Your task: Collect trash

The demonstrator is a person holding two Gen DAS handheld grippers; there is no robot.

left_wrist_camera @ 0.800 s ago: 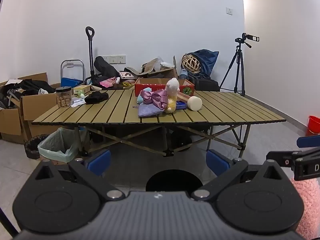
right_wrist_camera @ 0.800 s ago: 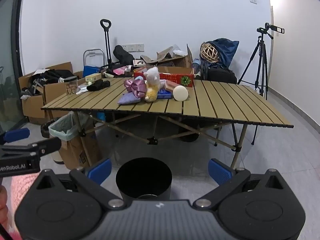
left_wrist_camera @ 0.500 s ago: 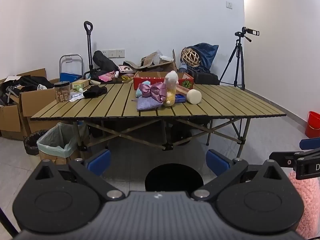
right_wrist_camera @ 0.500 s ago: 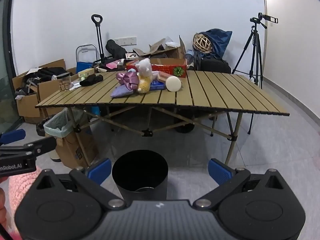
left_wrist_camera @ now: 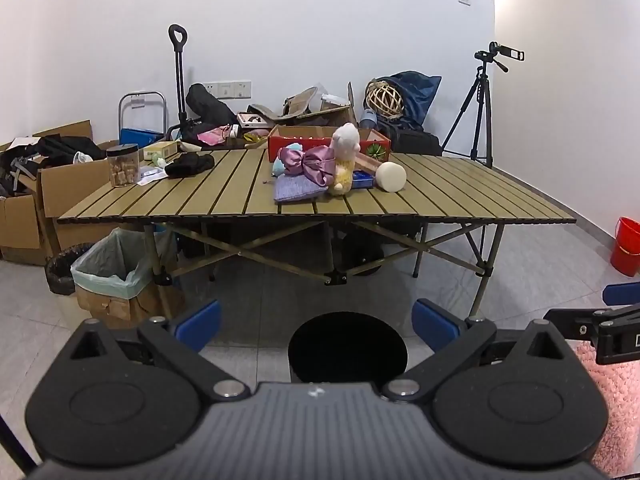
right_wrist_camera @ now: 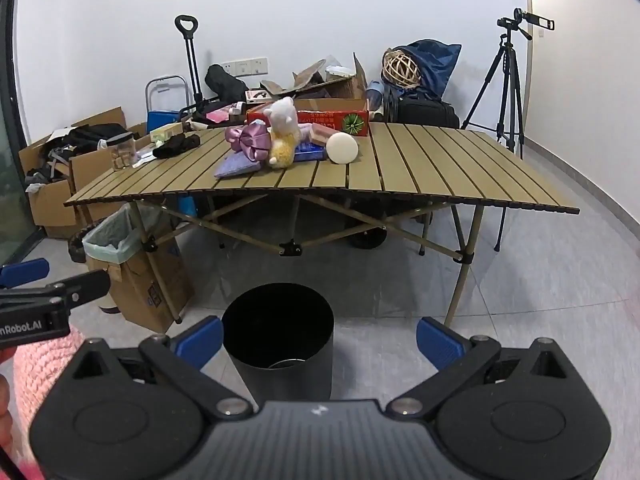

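Observation:
A black cylindrical bin (right_wrist_camera: 280,336) stands on the floor just ahead of both grippers, seen as a dark mouth (left_wrist_camera: 347,346) in the left wrist view. My left gripper (left_wrist_camera: 316,326) and right gripper (right_wrist_camera: 318,338) are both open wide, with nothing held. Beyond them a slatted folding table (left_wrist_camera: 460,200) carries a purple bow (left_wrist_camera: 308,162), a plush toy (left_wrist_camera: 345,156), a lilac pouch (left_wrist_camera: 296,190), a white round sponge (left_wrist_camera: 391,177), a black cloth (left_wrist_camera: 190,165) and a clear jar (left_wrist_camera: 123,165).
A cardboard box lined with a pale green bag (left_wrist_camera: 116,276) stands by the table's left leg. Cardboard boxes (left_wrist_camera: 24,208) and clutter fill the back wall. A tripod with camera (left_wrist_camera: 482,108) stands back right, a red bucket (left_wrist_camera: 626,246) at far right. A pink fluffy sleeve (left_wrist_camera: 616,392) shows.
Both wrist views have shifted slightly, and the table sits a little differently in frame. The black bin shows more fully in the right wrist view. Both grippers stay open.

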